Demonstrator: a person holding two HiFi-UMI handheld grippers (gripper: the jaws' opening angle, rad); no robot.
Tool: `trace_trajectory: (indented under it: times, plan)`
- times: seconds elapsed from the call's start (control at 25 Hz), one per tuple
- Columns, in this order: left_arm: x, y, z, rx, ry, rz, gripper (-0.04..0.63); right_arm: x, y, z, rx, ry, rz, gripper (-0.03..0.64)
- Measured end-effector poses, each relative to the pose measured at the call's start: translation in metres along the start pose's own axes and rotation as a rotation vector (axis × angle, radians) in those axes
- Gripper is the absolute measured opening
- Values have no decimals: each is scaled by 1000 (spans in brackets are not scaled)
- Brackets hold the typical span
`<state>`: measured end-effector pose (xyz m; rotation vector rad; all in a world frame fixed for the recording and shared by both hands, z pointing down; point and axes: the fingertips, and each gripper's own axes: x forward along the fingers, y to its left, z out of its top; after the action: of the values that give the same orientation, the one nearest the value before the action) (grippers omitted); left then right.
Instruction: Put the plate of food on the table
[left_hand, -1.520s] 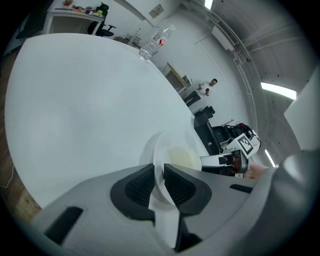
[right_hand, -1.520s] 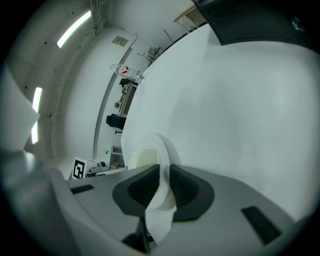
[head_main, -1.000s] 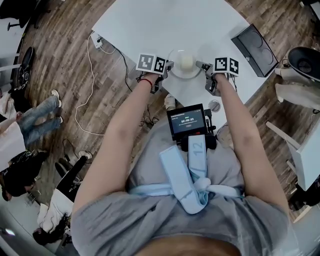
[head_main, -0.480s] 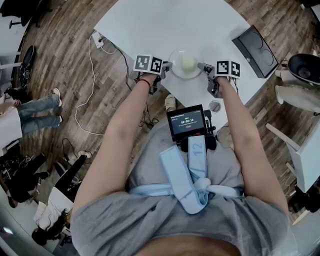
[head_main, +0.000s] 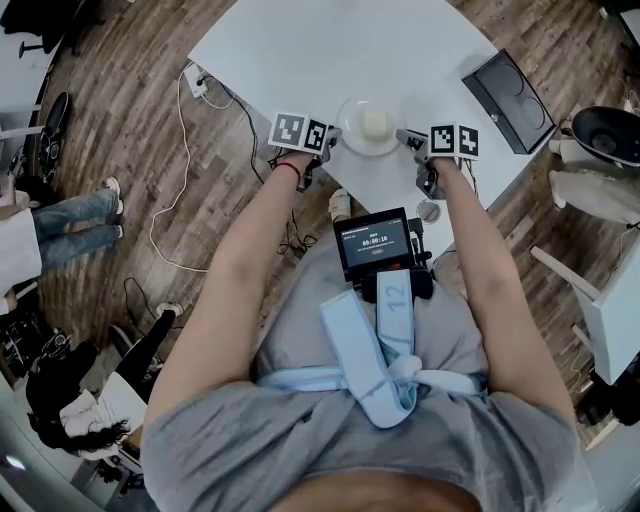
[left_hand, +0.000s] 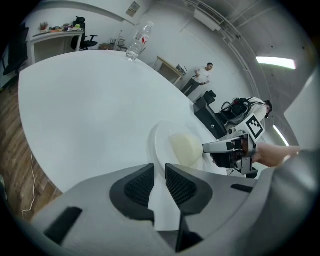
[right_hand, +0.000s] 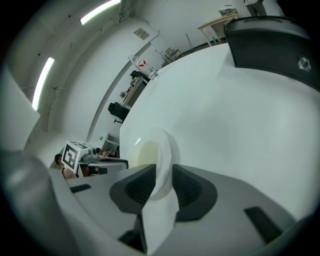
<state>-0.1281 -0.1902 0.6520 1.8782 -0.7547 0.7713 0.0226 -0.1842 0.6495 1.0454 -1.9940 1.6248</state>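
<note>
Staying almost where it was, the round white plate (head_main: 352, 141) of pale food (head_main: 374, 122) is at the white table's (head_main: 300, 50) near edge. The left gripper (head_main: 331, 134) and right gripper (head_main: 402, 133) pinch opposite rims. A black case (head_main: 508, 98) lies to the plate's right.

Head view, looking steeply down. A white plate (head_main: 352, 139) bearing a pale mound of food (head_main: 375, 122) sat over the near edge of the round white table (head_main: 330, 50). The left gripper (head_main: 333, 134) met the plate's left rim and the right gripper (head_main: 403, 134) its right rim. A black tray (head_main: 508, 98) lay at the table's right edge. A white cable (head_main: 176, 190) trailed across the wooden floor (head_main: 120, 110).
</note>
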Motion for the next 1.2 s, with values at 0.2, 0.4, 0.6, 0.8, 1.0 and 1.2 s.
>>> trace_trajectory:
  times: [0.2,0.4,0.6,0.8,1.0,1.2]
  plan:
    - [-4,-6,-4,23,-6,-6,63,-2,3,-3,-61,0,-20,86]
    - [-6,-13,-3,55,-12,-7,63,-7,6,-2,-125,-18,-39,86]
    - [-10,-26,-3,96,-29,-26,63,-12,18,-2,-179,-41,-28,86]
    - [-14,-42,-6,136,-64,-54,61,-20,30,-6,-226,-56,-12,84]
    - [-19,-59,-11,169,-87,-85,61,-27,41,-12,-252,-73,17,84]
    - [-27,-72,-16,220,-109,-102,61,-38,59,-13,-294,-112,34,72]
